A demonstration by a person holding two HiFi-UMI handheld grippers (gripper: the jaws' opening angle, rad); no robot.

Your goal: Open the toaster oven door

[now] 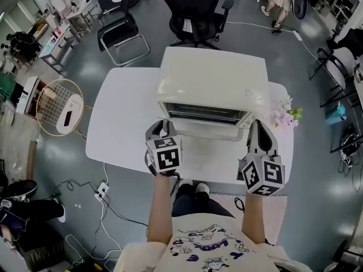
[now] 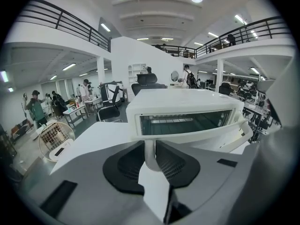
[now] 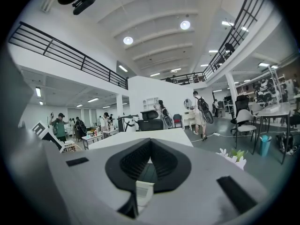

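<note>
Left gripper: pads clamped on a white upright stub at the left end of the handle. The stub fills the gap between the jaws; grip looks firm.

Handle: its long axis runs level, left to right across the oven front, so the jaws bite at one end and not at the middle. From the fingers the bar stretches away to the right.

Door: ajar, top edge tipped toward the person, rack visible behind it. Hinge judged to be along the bottom edge, so the coming pull should arc toward the person and downward. An end grip may twist the door a little; keep the pull square to the bar.

Right gripper: jaws closed tip to tip, nothing between them. It is just off the oven's right front corner, not seen touching it. Its own view looks past the oven over the table.

Oven: mid-table, front facing the person. Left hand does the work; right is nearer the handle's free end.
</note>
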